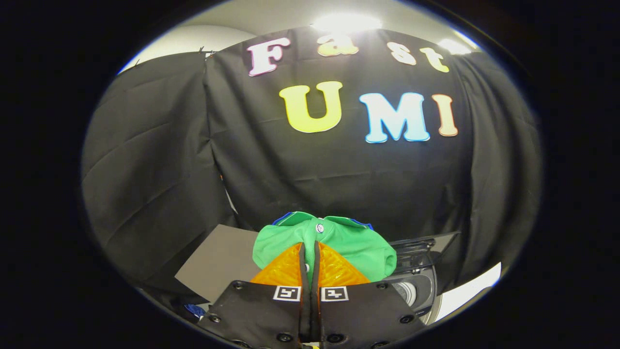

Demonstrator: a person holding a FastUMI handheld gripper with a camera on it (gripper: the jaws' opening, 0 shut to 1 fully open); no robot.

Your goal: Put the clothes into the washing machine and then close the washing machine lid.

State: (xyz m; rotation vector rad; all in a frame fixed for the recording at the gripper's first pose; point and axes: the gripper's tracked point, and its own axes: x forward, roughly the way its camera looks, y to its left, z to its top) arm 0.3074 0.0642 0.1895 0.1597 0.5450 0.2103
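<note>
Right now I have the gripper (310, 252) clenched on the green shirt (334, 240), bunched ahead of the fingers and lifted, I judge, so it clears the open washing machine (416, 286) just beside and below.

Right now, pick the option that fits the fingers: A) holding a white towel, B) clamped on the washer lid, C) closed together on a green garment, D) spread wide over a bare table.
C: the fingers sit nearly together with the green garment pinched between them, lifted beside the washing machine.
</note>
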